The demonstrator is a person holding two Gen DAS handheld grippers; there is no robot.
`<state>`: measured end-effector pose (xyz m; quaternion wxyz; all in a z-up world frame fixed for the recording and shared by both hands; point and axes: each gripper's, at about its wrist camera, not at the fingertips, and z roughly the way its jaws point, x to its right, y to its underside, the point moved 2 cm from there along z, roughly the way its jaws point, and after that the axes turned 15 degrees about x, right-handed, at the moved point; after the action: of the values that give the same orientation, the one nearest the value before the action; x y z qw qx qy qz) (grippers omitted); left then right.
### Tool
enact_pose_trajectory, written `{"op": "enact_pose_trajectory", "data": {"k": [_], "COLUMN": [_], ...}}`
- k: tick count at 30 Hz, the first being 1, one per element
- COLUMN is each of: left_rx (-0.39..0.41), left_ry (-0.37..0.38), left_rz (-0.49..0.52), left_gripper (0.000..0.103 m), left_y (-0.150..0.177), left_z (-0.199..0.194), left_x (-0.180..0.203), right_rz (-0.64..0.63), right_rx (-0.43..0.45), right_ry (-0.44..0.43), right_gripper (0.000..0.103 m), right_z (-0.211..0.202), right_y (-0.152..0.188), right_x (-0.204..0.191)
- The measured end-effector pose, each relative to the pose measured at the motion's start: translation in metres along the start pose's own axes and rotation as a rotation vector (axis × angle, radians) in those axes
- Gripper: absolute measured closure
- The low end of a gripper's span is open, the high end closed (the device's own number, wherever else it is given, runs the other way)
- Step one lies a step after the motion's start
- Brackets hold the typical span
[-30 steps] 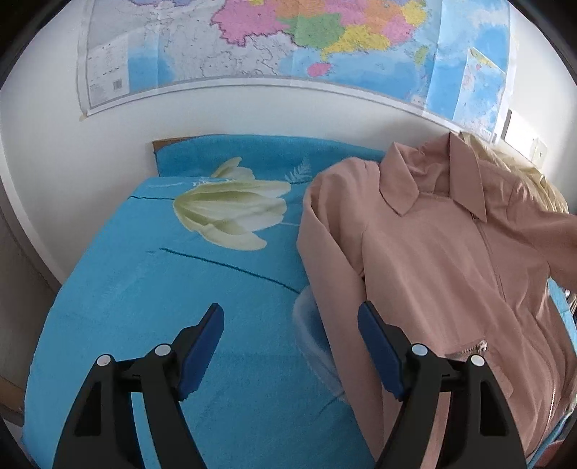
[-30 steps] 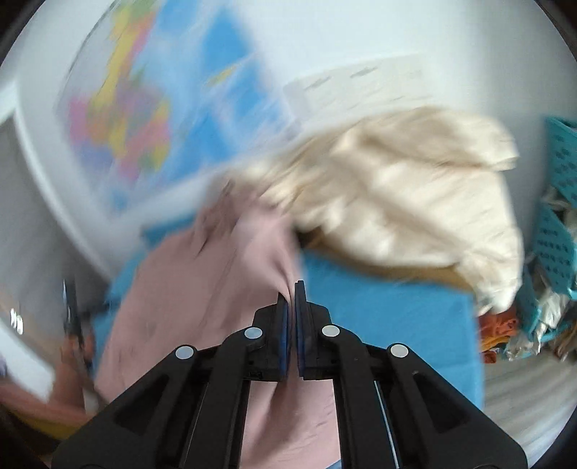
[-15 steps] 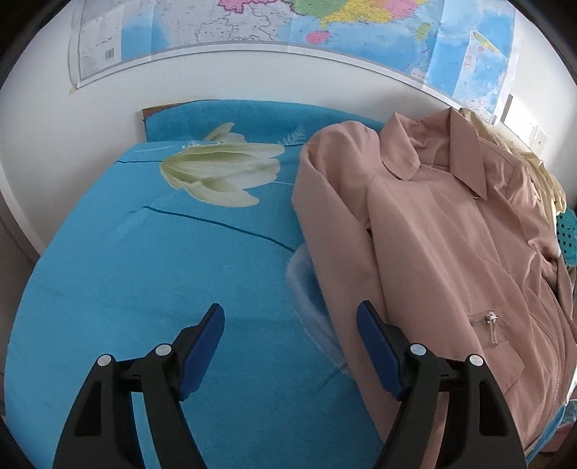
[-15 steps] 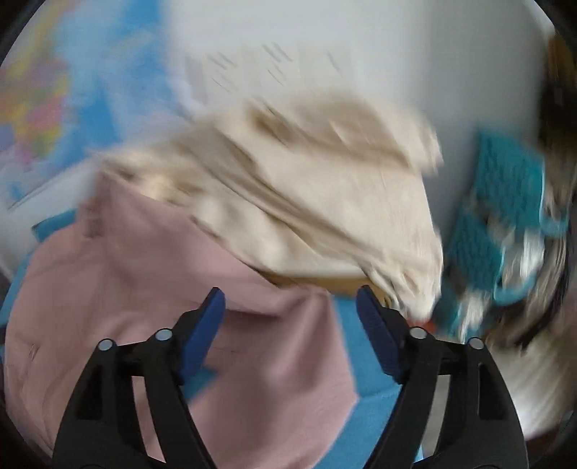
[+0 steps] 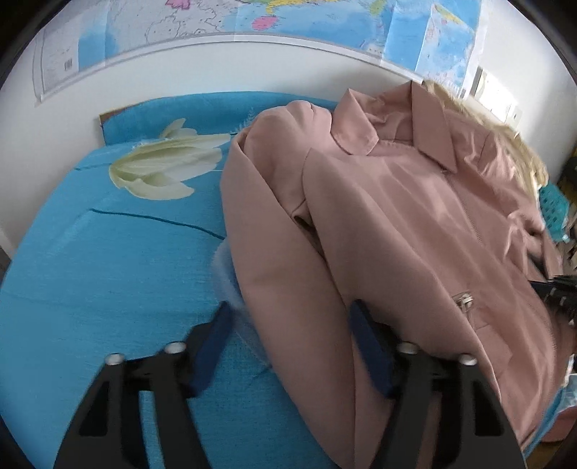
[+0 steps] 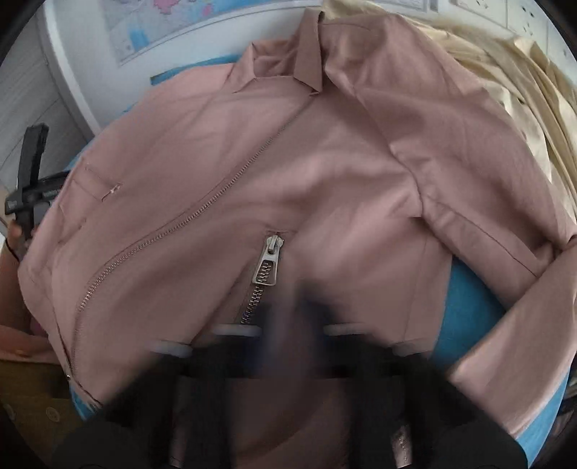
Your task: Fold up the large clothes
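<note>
A pink zip jacket (image 5: 396, 223) lies face up on the blue bedspread (image 5: 108, 281), collar toward the wall. My left gripper (image 5: 292, 339) hovers low over the jacket's near sleeve (image 5: 288, 288). Its jaws are closing, with the sleeve between the blue pads (image 5: 216, 339); the pads are not pressing on it. In the right wrist view the jacket (image 6: 324, 162) fills the frame. My right gripper (image 6: 292, 321) is a dark blur, shut just below the pocket zip pull (image 6: 268, 263). The blur hides whether cloth is pinched. The left gripper (image 6: 32, 173) shows at the left edge.
A cream garment (image 6: 523, 90) is heaped behind the jacket's far shoulder. A wall map (image 5: 252, 21) hangs above the bed. A teal basket (image 5: 551, 205) stands off the bed's right side. Bare bedspread with a white flower print (image 5: 166, 169) lies left of the jacket.
My left gripper sank toward the sleeve and its jaws narrowed. My right gripper let go of pink cloth, opened wide, swung down over the jacket front and shut again.
</note>
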<state>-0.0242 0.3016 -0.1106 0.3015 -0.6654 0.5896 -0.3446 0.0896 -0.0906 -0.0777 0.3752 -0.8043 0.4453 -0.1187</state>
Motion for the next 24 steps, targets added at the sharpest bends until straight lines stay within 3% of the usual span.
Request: {"op": "enact_pose_trajectory", "data": {"k": [2,7,10,13,16,19,21,22,23,24], "left_rx": [-0.006,-0.007,0.015,0.074,0.127,0.195,0.252,0.282,0.271,0.241], "left_ry": [0.008,-0.006,-0.017,-0.055,-0.112,-0.181,-0.26,-0.355,-0.459,-0.51], "left_rz": [-0.004,-0.032,-0.053,-0.076,-0.104,-0.103,-0.103,-0.09,-0.072,-0.063], "left_gripper": [0.072,0.097,0.099,0.1,0.1,0.1,0.1,0.1,0.1,0.098], "left_y": [-0.001,-0.008,-0.015,-0.029,-0.049,-0.077,-0.093,-0.101,-0.105,-0.105], "left_z": [0.0,-0.001,-0.008,-0.022,-0.039,-0.061,-0.073,-0.077,-0.075,-0.071], "left_x": [0.002,-0.001,-0.007,-0.022,-0.043,-0.062,-0.074,-0.082,-0.091,-0.097], "right_rz": [0.025,0.095,0.201,0.265,0.283,0.262,0.247,0.238,0.232,0.227], "right_rx": [0.038,0.146,0.2,0.174,0.14,0.149,0.157,0.161,0.161,0.158], "right_ry": [-0.01,0.079,0.142,0.168,0.164,0.143,0.125,0.119,0.117,0.113], "right_gripper": [0.102,0.102,0.102,0.102,0.102,0.101,0.101,0.101,0.101,0.099], "right_z": [-0.012,-0.043,-0.049,-0.038,-0.018,-0.026,-0.032,-0.031,-0.03,-0.031], "right_y": [-0.007,-0.019,-0.02,-0.013,-0.009,-0.014,-0.017,-0.021,-0.021,-0.019], "right_x": [0.012,0.043,0.074,0.092,0.091,0.084,0.078,0.074,0.071,0.069]}}
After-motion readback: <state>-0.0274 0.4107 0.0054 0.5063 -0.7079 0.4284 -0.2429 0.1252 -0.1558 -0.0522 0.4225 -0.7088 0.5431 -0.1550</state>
